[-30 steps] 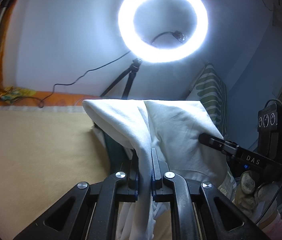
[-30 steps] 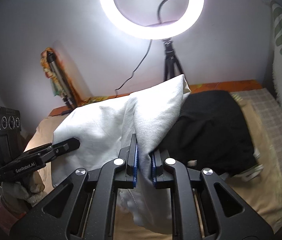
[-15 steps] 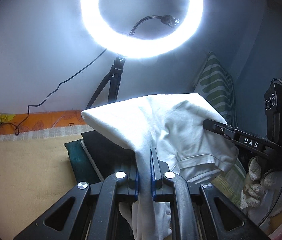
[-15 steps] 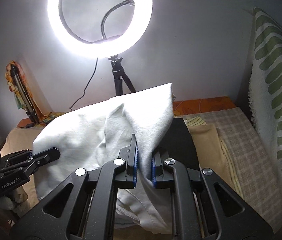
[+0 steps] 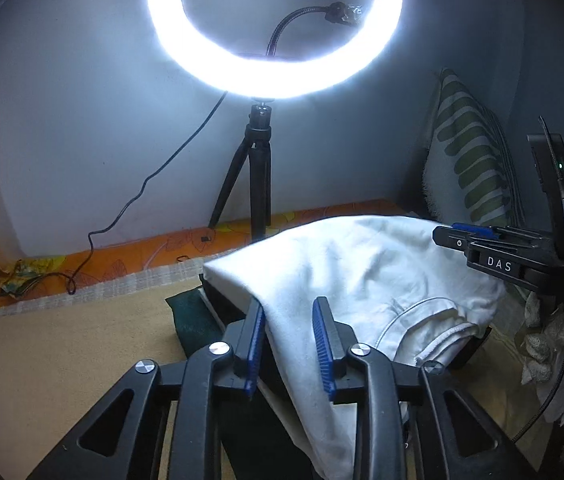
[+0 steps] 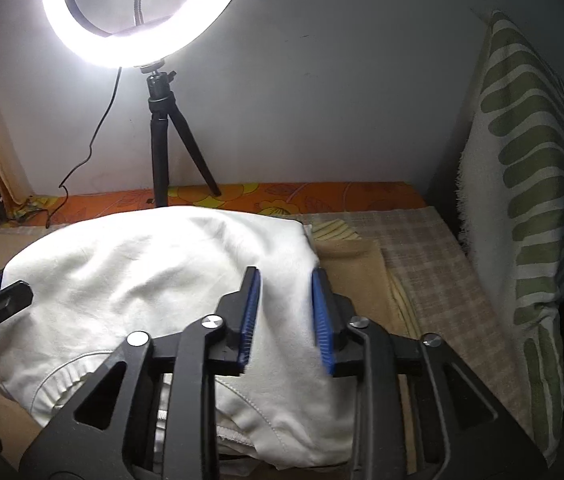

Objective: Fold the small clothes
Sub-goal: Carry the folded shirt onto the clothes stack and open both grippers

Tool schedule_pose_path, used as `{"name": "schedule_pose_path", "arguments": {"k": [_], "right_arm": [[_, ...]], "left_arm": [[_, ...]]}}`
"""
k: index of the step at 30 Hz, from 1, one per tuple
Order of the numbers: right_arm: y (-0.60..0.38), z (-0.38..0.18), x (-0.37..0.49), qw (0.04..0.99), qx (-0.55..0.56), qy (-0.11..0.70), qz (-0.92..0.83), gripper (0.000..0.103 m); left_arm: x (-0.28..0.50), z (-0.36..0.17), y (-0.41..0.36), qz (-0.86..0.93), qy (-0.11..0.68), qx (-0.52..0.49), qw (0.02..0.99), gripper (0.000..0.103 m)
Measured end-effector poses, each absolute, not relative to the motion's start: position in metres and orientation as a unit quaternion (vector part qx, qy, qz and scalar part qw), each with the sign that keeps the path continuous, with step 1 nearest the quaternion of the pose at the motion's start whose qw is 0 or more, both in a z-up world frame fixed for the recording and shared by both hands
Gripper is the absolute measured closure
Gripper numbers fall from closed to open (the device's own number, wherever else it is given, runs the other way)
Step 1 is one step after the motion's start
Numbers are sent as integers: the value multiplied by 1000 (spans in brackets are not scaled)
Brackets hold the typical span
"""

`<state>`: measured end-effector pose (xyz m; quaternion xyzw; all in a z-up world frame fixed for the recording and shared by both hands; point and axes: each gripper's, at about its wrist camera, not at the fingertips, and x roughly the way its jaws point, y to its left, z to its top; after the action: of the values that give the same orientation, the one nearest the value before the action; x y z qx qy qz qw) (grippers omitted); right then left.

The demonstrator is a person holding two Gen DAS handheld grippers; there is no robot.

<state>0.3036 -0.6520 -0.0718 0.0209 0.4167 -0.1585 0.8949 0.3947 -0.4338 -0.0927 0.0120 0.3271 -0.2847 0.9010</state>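
A white garment (image 6: 154,280) is seen draped over a dark folded stack (image 5: 218,304) on a tan bedsheet (image 5: 62,360). In the left wrist view, open tan sheet is left at the far left, up to a checked strip and an orange floral border (image 5: 142,244) along the wall. The left gripper (image 5: 287,312) is seen with its jaws opening; the garment's left edge lies loosely between its blue pads (image 5: 323,340), no longer pinched. Further right, the right gripper (image 6: 285,280) is likewise opening, with the garment's right edge lying slack between its jaws. Free checked blanket (image 6: 421,264) is left beyond that edge, bounded at the right by an upright green-patterned pillow (image 6: 529,184). A lit ring light (image 6: 142,20) on a black tripod (image 6: 160,140) is placed at the grey wall behind.
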Motion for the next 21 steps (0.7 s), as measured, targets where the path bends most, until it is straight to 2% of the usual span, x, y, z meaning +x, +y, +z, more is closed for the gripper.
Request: {"name": "schedule_pose_path", "arguments": {"k": [1,2,21], "right_arm": [[-653,-70,301,897,23,412,-162,56],[-654,-68,299,898,26,408,-162,56],[-612,3,252,911,29,375,-168,53]], "left_arm": [[393,-91,-432,-283,327,10,902,69],[391,-89,-430,-283,326,8,902,69],[328,-35,-390,-299,296,8,907,63]]}}
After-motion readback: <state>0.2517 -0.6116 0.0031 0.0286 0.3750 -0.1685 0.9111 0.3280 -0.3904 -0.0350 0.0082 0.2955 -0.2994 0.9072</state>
